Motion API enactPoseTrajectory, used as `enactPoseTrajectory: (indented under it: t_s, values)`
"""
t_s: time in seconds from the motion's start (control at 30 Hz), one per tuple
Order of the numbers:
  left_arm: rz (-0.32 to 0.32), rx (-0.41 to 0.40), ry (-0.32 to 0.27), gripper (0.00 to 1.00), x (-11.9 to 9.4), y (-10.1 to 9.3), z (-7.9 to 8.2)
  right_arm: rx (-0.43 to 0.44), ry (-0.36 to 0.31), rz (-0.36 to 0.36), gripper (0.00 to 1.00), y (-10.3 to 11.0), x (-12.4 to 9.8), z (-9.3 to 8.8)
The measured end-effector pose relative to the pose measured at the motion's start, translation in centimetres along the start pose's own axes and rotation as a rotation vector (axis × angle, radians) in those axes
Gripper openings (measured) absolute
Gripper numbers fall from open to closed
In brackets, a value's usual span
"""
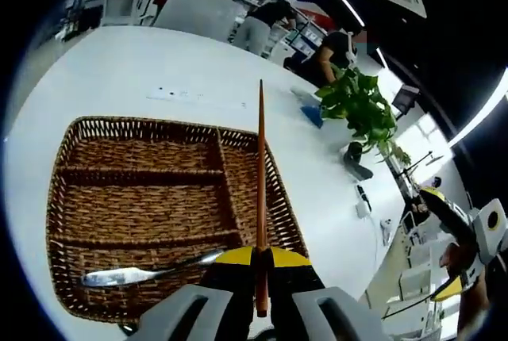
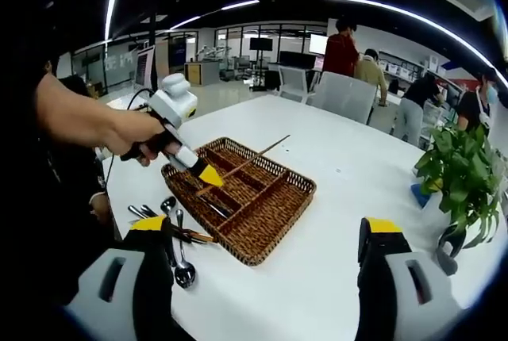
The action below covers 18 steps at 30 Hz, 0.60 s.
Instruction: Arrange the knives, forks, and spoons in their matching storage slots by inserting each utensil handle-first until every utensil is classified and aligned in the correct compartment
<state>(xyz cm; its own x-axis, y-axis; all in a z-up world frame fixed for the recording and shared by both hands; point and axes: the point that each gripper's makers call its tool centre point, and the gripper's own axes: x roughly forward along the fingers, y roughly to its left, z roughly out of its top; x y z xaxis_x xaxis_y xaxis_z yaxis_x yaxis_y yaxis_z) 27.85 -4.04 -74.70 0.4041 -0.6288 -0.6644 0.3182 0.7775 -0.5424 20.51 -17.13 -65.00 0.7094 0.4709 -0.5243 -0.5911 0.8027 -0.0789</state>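
Observation:
A brown wicker tray with several compartments lies on the white table. A silver utensil lies in its nearest long slot. My left gripper is shut on a thin wooden stick that points out over the tray's right side. In the right gripper view a hand holds the left gripper with the stick slanting above the tray. Loose spoons and other cutlery lie on the table beside the tray. My right gripper is open and holds nothing, short of the tray.
A potted green plant stands at the table's right side, also seen in the left gripper view. Small items lie past it near the table edge. Chairs and people are behind the far edge.

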Motion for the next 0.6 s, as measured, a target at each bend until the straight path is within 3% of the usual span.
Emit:
enactPoseTrajectory:
  t_s: [0.13, 0.37, 0.6]
  values:
    - [0.032, -0.006, -0.007, 0.03, 0.6, 0.0, 0.2, 0.001, 0.003, 0.006, 0.99, -0.1, 0.1, -0.2]
    - [0.093, -0.038, 0.042, 0.03, 2.9, 0.8, -1.0, 0.011, -0.02, 0.006, 0.99, -0.4, 0.0, 0.4]
    - [0.077, -0.067, 0.036, 0.03, 3.2, -0.4, -0.7, 0.017, -0.031, 0.007, 0.99, -0.5, -0.2, 0.2]
